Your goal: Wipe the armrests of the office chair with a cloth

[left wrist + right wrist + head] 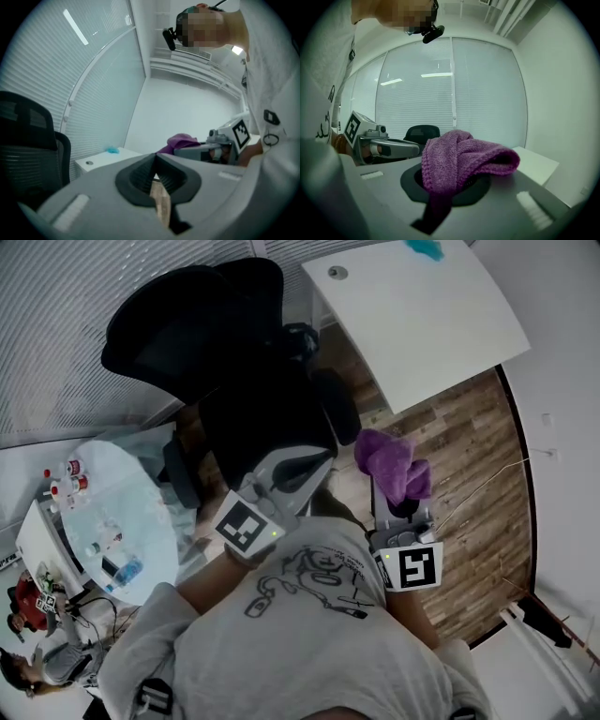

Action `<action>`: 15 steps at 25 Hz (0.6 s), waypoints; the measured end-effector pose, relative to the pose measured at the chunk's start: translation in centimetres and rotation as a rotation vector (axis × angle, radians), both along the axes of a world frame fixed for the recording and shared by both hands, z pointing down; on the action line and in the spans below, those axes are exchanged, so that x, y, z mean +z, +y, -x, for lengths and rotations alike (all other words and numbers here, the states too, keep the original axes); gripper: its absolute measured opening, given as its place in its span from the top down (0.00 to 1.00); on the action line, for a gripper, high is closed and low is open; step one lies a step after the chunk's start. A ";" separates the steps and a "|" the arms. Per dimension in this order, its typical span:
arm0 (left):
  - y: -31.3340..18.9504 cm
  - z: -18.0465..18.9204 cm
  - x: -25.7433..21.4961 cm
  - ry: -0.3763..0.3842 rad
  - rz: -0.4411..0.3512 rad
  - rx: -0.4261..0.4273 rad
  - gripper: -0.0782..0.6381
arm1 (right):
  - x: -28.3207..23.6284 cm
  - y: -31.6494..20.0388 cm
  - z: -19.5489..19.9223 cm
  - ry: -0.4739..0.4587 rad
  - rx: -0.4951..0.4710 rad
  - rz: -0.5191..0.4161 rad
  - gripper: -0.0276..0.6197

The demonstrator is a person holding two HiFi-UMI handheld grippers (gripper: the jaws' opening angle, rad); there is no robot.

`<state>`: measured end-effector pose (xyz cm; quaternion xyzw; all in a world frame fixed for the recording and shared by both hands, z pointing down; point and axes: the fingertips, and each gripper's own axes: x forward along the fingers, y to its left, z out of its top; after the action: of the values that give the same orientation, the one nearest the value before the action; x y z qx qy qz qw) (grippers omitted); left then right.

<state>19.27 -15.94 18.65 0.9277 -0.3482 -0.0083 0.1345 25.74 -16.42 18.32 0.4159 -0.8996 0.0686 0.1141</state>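
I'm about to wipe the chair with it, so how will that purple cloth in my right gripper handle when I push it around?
Probably floppy: the cloth folds and droops over the right gripper. Likely light, since a pinch holds the whole bunch up. Its looped, fuzzy weave should grip rather than slide.

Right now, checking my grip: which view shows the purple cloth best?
Right gripper view: the purple knitted cloth sits close up, pinched in the right claw. Head view: small, from above; left gripper view: just an edge.

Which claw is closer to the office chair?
Left. The left claw is by the seat of the office chair; the right claw, shut on the purple cloth, is off to its side.
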 end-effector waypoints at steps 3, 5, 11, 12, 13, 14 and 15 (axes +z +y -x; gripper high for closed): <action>0.3 -0.1 1.1 -0.004 0.020 -0.004 0.89 | 1.1 0.3 -0.1 0.010 -0.010 0.023 0.90; 0.3 -0.1 1.6 -0.006 0.028 -0.009 0.89 | 1.6 0.2 -0.3 0.015 -0.012 0.028 0.90; -1.1 0.8 2.6 -0.033 0.018 -0.041 0.89 | 3.2 -0.7 -0.3 0.032 -0.028 0.021 0.90; -1.4 0.8 3.0 -0.035 0.014 -0.041 0.89 | 3.7 -0.8 -0.2 0.039 -0.032 0.026 0.90; -1.7 0.9 3.5 -0.037 0.013 -0.039 0.89 | 4.4 -1.0 -0.1 0.045 -0.036 0.034 0.90; -1.9 0.9 4.0 -0.038 0.014 -0.038 0.89 | 5.0 -1.2 0.0 0.050 -0.040 0.041 0.90; -2.2 1.0 4.7 -0.038 0.017 -0.039 0.89 | 5.7 -1.4 0.2 0.054 -0.042 0.046 0.90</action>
<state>18.26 -18.14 23.30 0.9196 -0.3687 0.0095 0.1354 25.56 -17.84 24.02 0.3957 -0.9030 0.0756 0.1492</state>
